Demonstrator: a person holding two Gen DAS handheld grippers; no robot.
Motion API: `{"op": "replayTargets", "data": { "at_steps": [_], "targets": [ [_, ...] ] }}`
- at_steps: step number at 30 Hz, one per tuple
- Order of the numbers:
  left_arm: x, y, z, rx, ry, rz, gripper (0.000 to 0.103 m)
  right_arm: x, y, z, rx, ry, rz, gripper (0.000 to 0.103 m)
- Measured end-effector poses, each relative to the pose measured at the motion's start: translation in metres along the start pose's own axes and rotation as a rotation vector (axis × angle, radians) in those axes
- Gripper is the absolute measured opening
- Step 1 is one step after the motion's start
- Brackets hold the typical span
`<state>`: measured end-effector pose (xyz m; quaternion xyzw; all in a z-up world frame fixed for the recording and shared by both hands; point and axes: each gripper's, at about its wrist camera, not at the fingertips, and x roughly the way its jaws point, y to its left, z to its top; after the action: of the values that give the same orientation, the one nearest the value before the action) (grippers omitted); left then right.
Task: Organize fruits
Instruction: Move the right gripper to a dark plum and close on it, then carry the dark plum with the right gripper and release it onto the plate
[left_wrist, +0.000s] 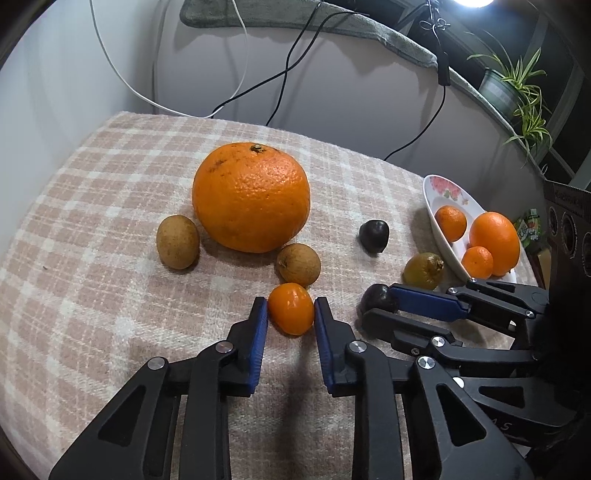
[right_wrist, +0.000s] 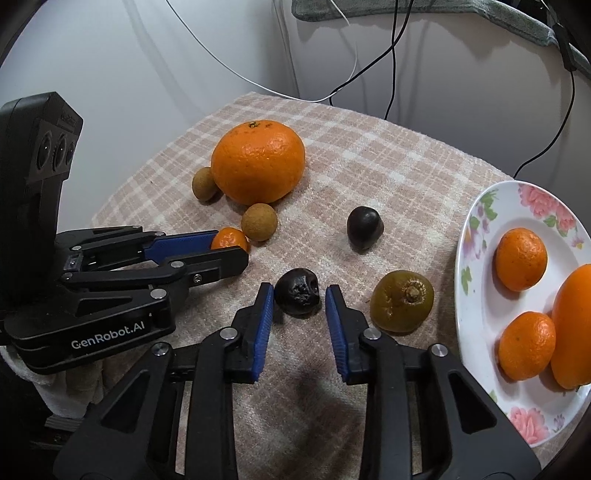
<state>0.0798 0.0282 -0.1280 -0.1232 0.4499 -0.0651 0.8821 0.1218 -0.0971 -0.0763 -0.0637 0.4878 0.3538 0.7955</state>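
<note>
Three citrus fruits already on flowered plate (right_wrist: 476, 236). Six pieces left on cloth (left_wrist: 92, 206). Left gripper (left_wrist: 290, 310) clamped on small orange (left_wrist: 290, 308); right gripper (right_wrist: 300, 295) pinching dark fruit (right_wrist: 297, 291).

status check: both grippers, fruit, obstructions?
Left gripper shut on small orange. Right gripper shut on dark fruit. Plate right, path unobstructed.

Sharp, evenly bright fisheye views with bowed, dark-cornered edges, lamp (left_wrist: 474, 3) glare top right, soft shadows.
</note>
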Motion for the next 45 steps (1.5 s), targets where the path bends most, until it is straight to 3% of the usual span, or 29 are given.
{"op": "replayTargets", "data": {
  "at_steps": [17,34,45],
  "targets": [
    [-0.021,-0.014,0.003,0.015,-0.042,-0.021,0.023,-0.037,-0.009,-0.004,0.027,-0.072,0.004,0.026],
    [-0.019,-0.07,0.021,0.088,-0.068,-0.101,0.023,-0.103,-0.067,-0.008,0.116,-0.188,-0.078,0.026],
    [-0.011,-0.097,0.03,0.122,-0.069,-0.138,0.023,-0.122,-0.101,-0.007,0.158,-0.221,-0.129,0.025]
  ]
}}
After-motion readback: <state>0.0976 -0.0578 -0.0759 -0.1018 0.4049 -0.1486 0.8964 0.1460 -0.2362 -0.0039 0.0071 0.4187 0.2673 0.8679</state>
